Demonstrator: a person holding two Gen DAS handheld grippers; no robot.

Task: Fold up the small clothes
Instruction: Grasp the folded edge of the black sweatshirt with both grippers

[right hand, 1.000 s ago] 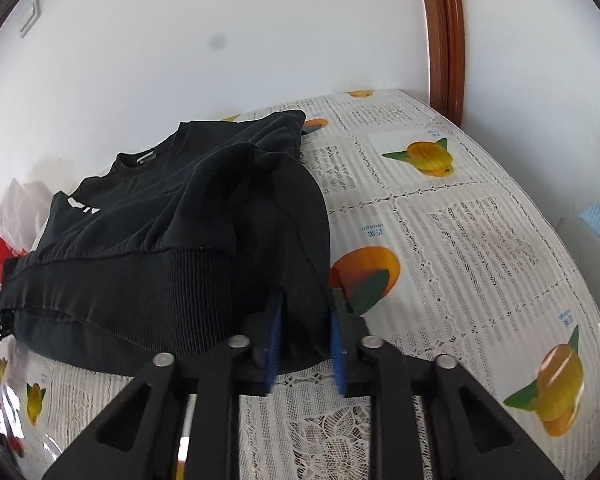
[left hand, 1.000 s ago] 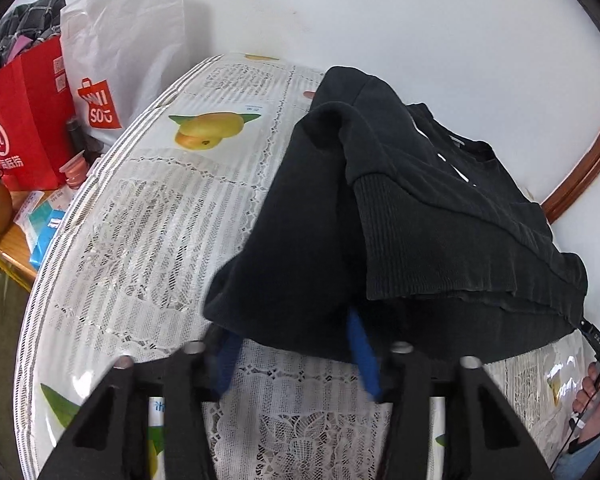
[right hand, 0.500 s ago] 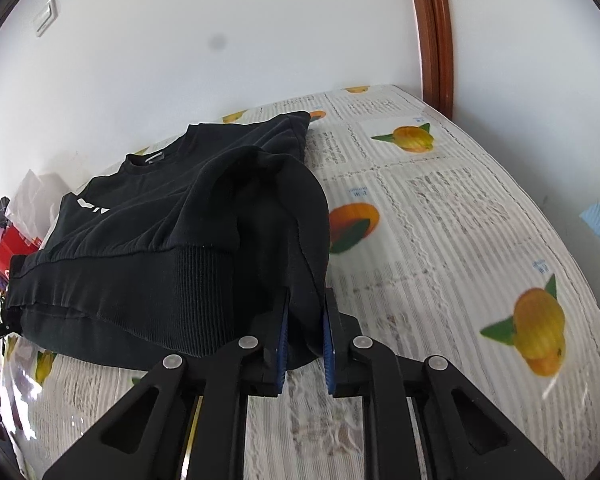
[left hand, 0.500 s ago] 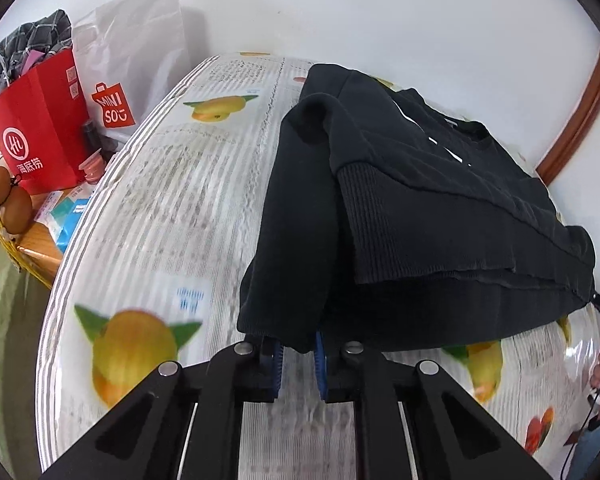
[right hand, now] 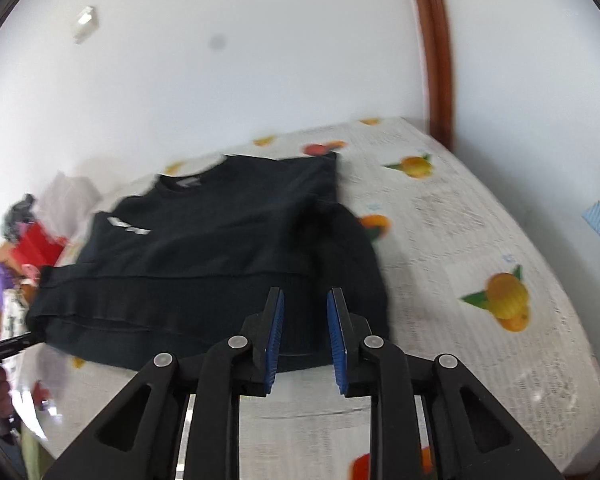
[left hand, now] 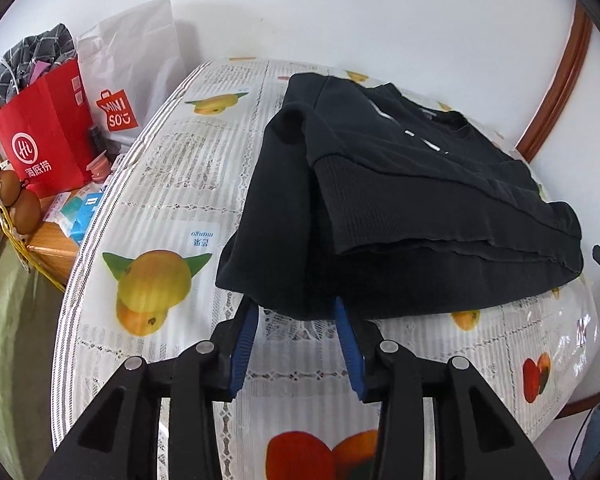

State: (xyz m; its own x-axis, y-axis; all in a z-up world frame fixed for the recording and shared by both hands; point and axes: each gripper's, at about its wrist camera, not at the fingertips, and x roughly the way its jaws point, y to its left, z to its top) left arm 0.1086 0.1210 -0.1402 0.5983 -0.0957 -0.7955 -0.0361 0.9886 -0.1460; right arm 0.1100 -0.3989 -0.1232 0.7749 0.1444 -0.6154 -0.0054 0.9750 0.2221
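Observation:
A black sweatshirt (left hand: 400,208) lies partly folded on the fruit-print tablecloth (left hand: 172,184), its hem and sleeves turned in over the body. It also shows in the right wrist view (right hand: 204,256), blurred. My left gripper (left hand: 296,312) is open, its blue pads either side of the near left fold, not clamping it. My right gripper (right hand: 305,300) is open just above the near right fold of the sweatshirt, holding nothing.
A red paper bag (left hand: 44,140) and a white Miniso bag (left hand: 132,68) stand on a wooden side table (left hand: 48,248) left of the table. A brown door frame (right hand: 436,52) rises at the back right. The white wall is close behind.
Both grippers have opened and let go of the sweatshirt folds they were holding. The right gripper has lifted and pulled back; its view is blurred.

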